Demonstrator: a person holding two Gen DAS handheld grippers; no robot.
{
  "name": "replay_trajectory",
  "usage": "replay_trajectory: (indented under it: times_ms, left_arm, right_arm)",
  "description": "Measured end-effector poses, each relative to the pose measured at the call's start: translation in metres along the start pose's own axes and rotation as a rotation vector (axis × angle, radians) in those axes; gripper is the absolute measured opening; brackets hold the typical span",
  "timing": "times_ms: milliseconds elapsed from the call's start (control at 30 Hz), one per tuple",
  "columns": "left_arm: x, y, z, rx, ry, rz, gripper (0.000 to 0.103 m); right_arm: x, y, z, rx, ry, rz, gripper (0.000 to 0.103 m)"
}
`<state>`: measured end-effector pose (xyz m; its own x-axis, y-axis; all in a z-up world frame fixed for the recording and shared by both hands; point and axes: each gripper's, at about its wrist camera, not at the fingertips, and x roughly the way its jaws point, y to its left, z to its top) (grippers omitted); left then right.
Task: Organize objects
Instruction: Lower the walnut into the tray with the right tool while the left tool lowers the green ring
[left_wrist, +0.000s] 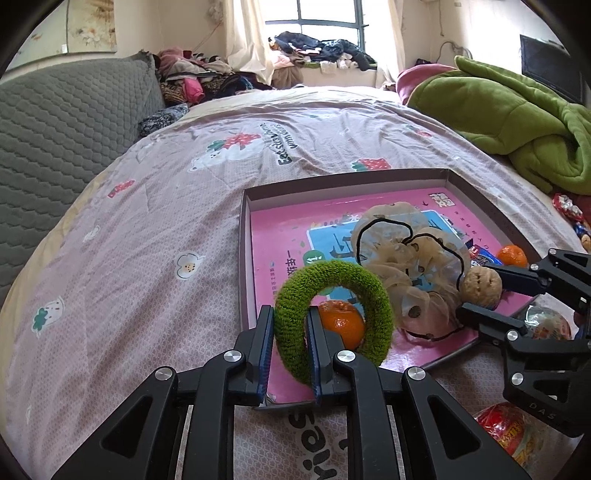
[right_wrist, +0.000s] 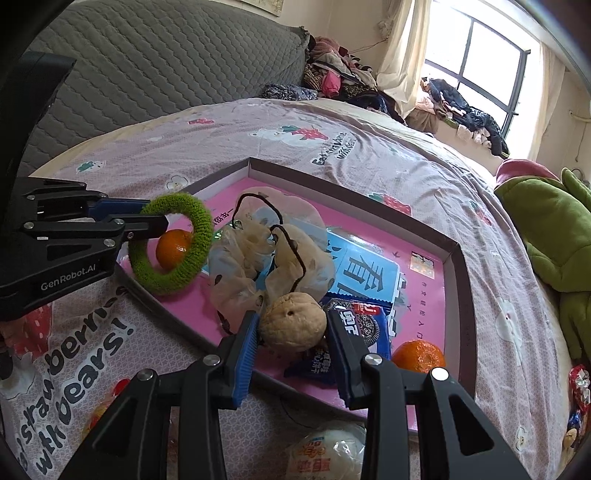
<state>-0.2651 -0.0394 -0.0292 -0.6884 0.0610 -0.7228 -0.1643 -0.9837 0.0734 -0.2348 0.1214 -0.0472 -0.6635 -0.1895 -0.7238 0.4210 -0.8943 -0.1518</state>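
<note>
Black left gripper (left_wrist: 290, 345) nearest, clamped across one side of the fuzzy green hair ring (left_wrist: 332, 317), ring upright over the near corner of the shallow tray (left_wrist: 245, 258), presumably poised for setting down beside the near orange (left_wrist: 341, 323) already lying inside. Just beyond, right gripper (right_wrist: 290, 341) closed on the walnut (right_wrist: 291, 321), held low over the tray's near edge close to the blue snack packet (right_wrist: 364, 326), likely for the same sorting. Farther in, sheer beige scrunchie (right_wrist: 266, 251) heaped on the pink book (left_wrist: 280, 236), second orange (right_wrist: 417, 356) by the side wall, green blanket (left_wrist: 517, 122) well apart on the bedspread (left_wrist: 166, 184).
</note>
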Motion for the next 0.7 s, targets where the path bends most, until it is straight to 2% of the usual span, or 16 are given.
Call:
replay_trajectory:
  times_ms: [700]
  left_arm:
    - [-0.0098,0.0048,0.0040,-0.030,-0.020,-0.021,0.022]
  right_arm:
    - [0.0020,-0.0002,0.0002,0.027,0.001,0.010,0.037]
